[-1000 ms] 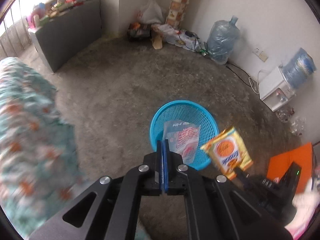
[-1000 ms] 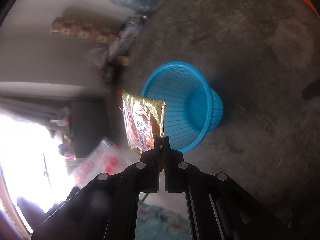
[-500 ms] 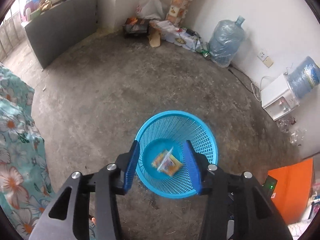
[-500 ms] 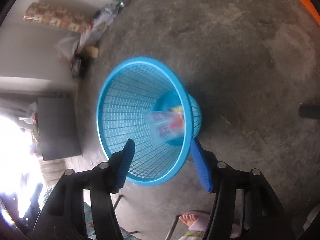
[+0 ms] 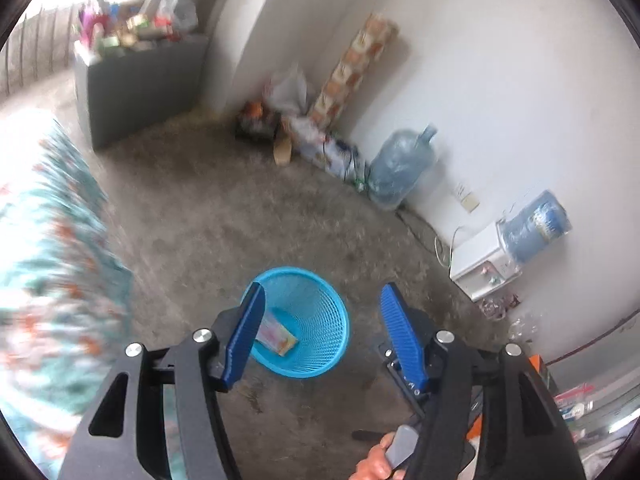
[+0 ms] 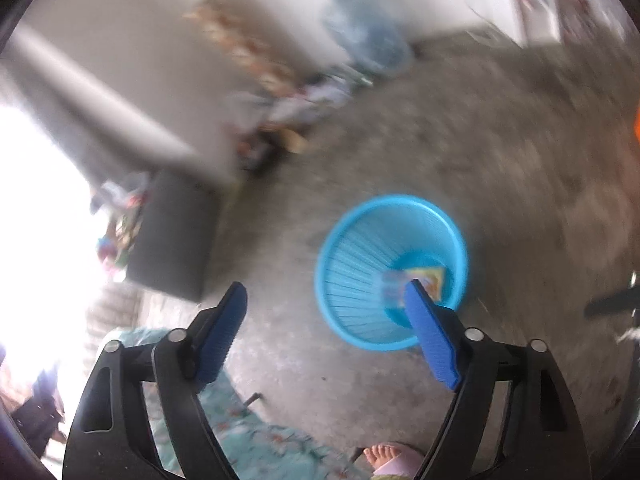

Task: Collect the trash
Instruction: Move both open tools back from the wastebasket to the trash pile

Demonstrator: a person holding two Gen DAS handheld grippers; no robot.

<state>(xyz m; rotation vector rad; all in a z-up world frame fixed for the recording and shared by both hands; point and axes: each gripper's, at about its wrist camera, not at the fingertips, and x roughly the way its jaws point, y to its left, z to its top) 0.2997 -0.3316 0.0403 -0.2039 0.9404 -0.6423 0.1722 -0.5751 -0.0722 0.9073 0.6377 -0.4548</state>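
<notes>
A: Both sets of jaws are seen spread wide with nothing held between them. In the left wrist view the left gripper [image 5: 320,336] frames part of the blue basket [image 5: 320,308], which stands on the floor just beyond its ribbed blue pads.

B: Two wrappers [image 5: 276,334] are seen lying flat on the basket's solid bottom. From the right gripper [image 6: 326,320] the basket [image 6: 352,256] is seen off to the right, partly covered by one finger, and the yellow wrapper [image 6: 430,278] shows inside.

A: The mesh wall is round and tapered. The concrete floor [image 5: 224,208] is rough and mottled.

B: Only the left view shows, sharply, the water jug [image 5: 400,168] and the dispenser [image 5: 486,266] by the far wall; the right view is blurred.
</notes>
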